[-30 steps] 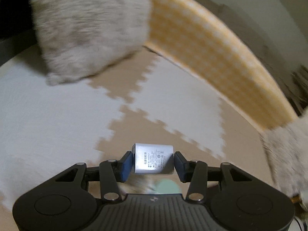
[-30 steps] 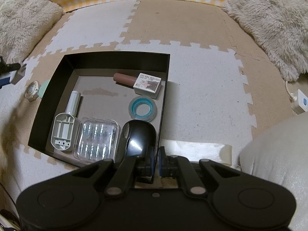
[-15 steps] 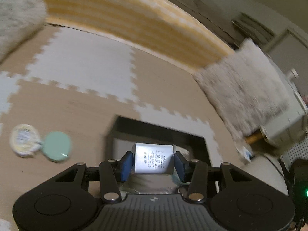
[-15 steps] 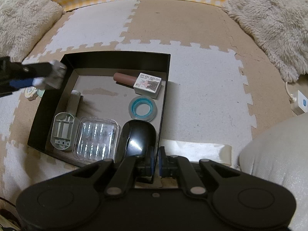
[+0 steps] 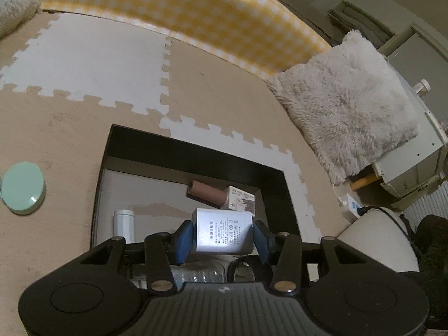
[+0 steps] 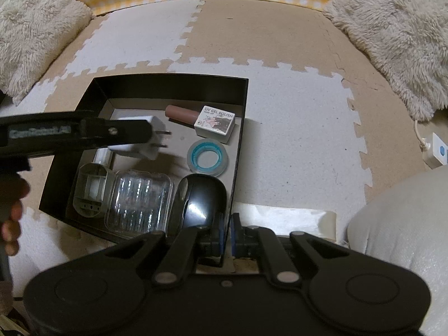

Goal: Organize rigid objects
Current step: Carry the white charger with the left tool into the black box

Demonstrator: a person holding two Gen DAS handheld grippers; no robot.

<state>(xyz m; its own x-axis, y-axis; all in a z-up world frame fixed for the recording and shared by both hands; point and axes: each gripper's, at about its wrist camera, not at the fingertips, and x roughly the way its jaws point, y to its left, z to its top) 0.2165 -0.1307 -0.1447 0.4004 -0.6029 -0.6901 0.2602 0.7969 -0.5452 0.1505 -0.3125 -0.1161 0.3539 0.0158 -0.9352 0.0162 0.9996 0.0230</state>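
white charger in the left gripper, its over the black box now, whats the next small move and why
Probably lower it a little onto the bare floor patch in the middle of the black box, then open. The left gripper is shut on the white charger, which hangs above the box's floor. The patch between the nail polish bottle, tape roll and clear case looks free.

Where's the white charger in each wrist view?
Left wrist: white charger at lower centre, clamped between the left gripper pads, over the black box.
Right wrist: charger at left of centre, held by the left gripper, prongs pointing right, above the box floor.
Shared landmark: gel polish box near the box's far right corner.
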